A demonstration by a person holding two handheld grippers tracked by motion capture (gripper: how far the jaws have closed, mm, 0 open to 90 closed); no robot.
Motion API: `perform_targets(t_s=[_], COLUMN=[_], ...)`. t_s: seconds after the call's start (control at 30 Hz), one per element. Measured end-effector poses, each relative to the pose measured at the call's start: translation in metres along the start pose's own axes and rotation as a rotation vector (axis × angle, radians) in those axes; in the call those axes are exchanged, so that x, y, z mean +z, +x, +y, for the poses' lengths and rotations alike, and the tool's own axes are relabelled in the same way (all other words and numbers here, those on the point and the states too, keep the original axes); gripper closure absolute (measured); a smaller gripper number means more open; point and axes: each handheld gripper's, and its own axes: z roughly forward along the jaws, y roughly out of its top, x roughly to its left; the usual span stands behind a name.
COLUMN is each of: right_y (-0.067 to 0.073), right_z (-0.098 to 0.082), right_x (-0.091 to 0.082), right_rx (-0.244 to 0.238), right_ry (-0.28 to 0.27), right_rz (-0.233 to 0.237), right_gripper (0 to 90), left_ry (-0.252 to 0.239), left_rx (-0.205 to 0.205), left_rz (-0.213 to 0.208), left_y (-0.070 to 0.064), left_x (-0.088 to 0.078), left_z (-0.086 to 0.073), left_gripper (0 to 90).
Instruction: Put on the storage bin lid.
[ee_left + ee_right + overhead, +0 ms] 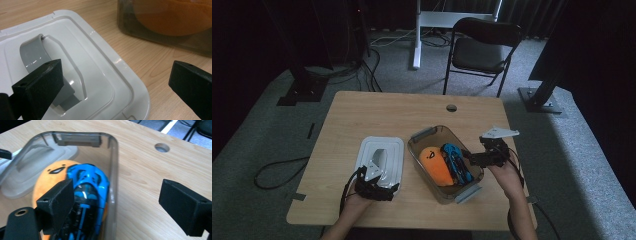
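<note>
Seen from above, a clear plastic tub [430, 134] sits at centre frame on a wooden table [362, 112], its long axis running from upper left to lower right. Inside lie an orange soft toy [434, 164] and, just to its right and touching it, a blue toy car [457, 162], both lying lengthwise along the tub. In the right gripper view the car [87, 182] points its rounded nose toward the top of the frame, at the tub's far end wall [77, 140], with the toy's [50, 173] printed face also at that upper end.

At right of centre in the high view the right gripper [474, 157] hangs at the tub's right rim, jaws spread wide and holding nothing; in its own view one jaw stands over the car inside the tub, the other over bare table outside the wall [113, 182].

At lower left of the high view the left gripper [377, 172] rests over a white lid [387, 145] lying flat on the table just left of the tub. Its jaws too stand wide and empty, one over the lid's grey handle [33, 50], the other over bare wood beyond the lid's edge.
</note>
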Motion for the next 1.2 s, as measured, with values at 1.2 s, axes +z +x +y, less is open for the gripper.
perform_targets(t_s=[1.2], right_y=[-0.062], right_z=[-0.080], right_x=[0.028], right_rx=[0.191], right_ry=[0.058], right_rz=[-0.053], right_gripper=[12.9], left_ry=[0.012], left_rx=[0.001], left_rz=[0.008], left_y=[0.001], left_x=[0.001], left_z=[0.000], left_gripper=[0.3])
